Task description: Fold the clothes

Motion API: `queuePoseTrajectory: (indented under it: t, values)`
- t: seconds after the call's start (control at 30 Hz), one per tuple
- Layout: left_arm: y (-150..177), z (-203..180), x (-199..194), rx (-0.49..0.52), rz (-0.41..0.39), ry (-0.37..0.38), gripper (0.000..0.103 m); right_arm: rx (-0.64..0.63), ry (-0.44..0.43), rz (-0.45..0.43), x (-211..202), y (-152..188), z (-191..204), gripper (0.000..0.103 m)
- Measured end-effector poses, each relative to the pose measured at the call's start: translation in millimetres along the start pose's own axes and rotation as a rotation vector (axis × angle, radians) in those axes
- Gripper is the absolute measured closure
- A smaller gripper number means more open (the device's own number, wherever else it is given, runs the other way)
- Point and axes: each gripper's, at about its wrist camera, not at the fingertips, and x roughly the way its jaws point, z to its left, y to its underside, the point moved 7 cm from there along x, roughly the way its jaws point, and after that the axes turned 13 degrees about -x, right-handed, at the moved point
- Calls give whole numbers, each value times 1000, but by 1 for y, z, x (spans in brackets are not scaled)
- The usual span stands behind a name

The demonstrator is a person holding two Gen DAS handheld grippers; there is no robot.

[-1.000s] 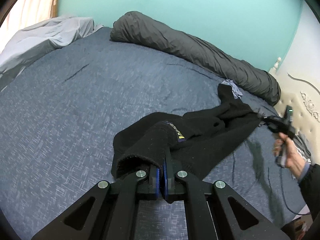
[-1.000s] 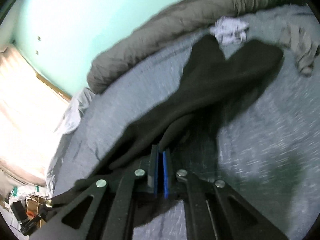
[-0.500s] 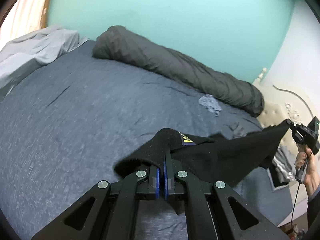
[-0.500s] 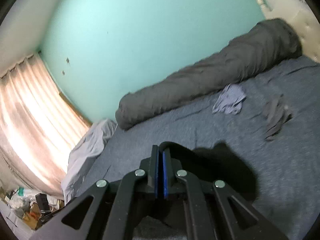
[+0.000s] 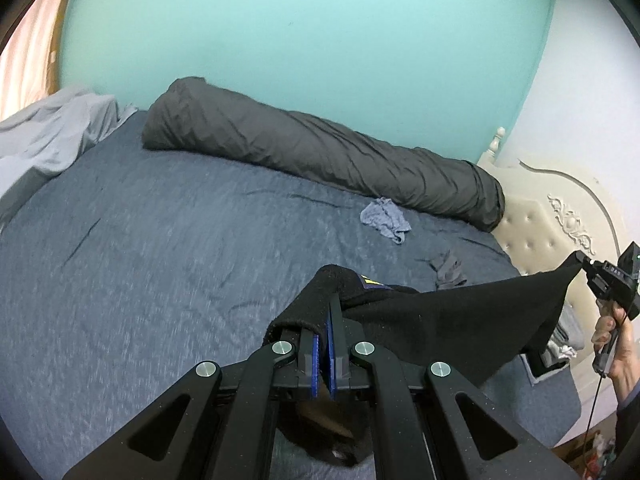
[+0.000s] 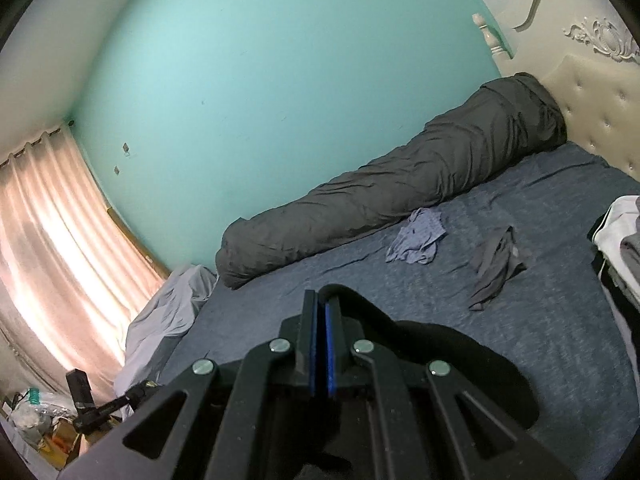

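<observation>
Black fleece garment (image 5: 448,320) held stretched in air above bed (image 5: 140,260), one edge pinched in closed L gripper (image 5: 323,332) fingers, far corner clamped by R gripper (image 6: 320,340), also closed. Best kept taut & level, corners matched before laying down. Plenty of bare mattress ahead; small grey clothes (image 5: 384,220) near rolled duvet (image 5: 320,156), headboard (image 5: 540,232) close on R.

wall: turquoise (image 5: 320,40) | bed: blue-grey sheet (image 5: 140,240) | headboard: cream tufted (image 6: 600,100) | curtain: sunlit (image 6: 48,240)
</observation>
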Motion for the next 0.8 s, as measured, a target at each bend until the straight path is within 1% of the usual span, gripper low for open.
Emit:
queuePoseTrajectory:
  t: [0.1, 0.17, 0.27, 0.4, 0.53, 0.6, 0.7, 0.8]
  values:
    - [-22, -11, 11, 10, -8, 4, 100, 2, 14, -1, -1, -7, -10, 100]
    - [-39, -18, 26, 7, -8, 0, 100, 2, 20, -2, 1, -13, -18, 100]
    - [-62, -25, 52, 2, -7, 2, 100, -3, 27, -1, 21, -24, -29, 100]
    - [-81, -29, 68, 10, -23, -2, 100, 5, 43, 4, 50, -40, -43, 100]
    - [-100, -34, 84, 17, -38, -7, 101, -14, 39, -17, 68, -60, -42, 100]
    - [-110, -36, 92, 21, -46, -9, 100, -38, 23, -28, 70, -61, -36, 100]
    - [-82, -13, 92, 8, -8, -30, 100, -48, 3, -11, 73, -42, -34, 100]
    - [-54, 10, 92, -6, 30, -52, 100, -36, -11, 36, 72, -4, -38, 100]
